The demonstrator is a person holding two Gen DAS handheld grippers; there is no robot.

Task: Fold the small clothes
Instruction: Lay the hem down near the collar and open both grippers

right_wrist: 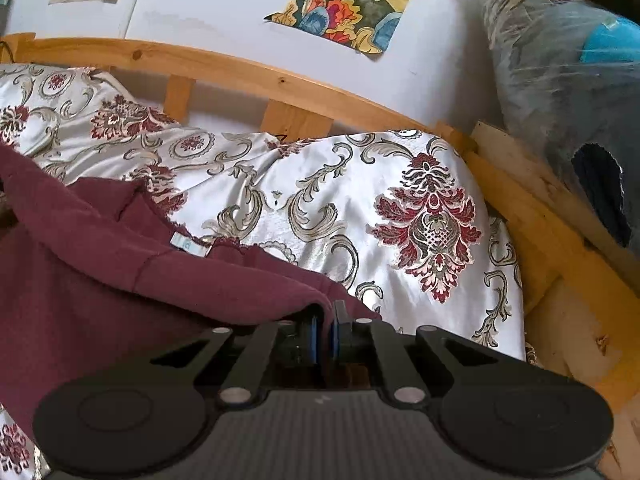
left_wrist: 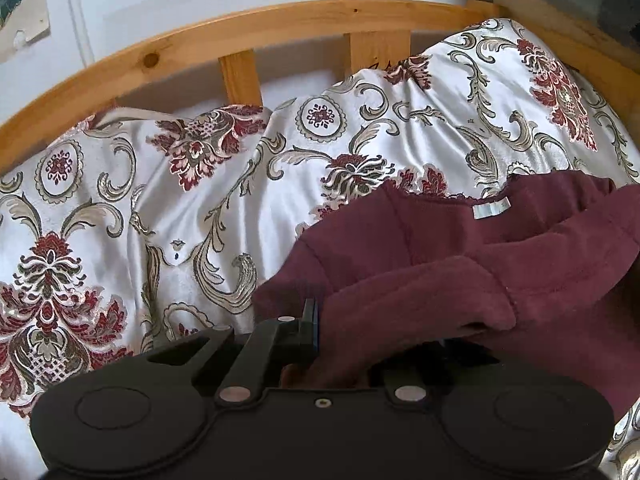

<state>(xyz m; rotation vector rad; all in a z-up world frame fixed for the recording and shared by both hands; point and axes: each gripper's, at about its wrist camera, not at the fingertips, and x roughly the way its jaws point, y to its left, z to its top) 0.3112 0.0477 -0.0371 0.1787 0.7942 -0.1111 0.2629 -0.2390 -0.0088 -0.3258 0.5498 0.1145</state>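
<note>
Maroon garment (both grippers clamped)

We see a maroon garment of soft, matt, slightly fuzzy knit cloth lying on a glossy satin bedspread with woven floral brocade. The bed frame is smooth varnished pine. Both grippers look like matt black plastic.

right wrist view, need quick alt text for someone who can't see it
The right tool is shut on a fold of a maroon garment with a small white neck label, lying on a silvery bedspread patterned with dark red flowers. Behind are a curved wooden bed rail and a white wall with paintings.
</note>
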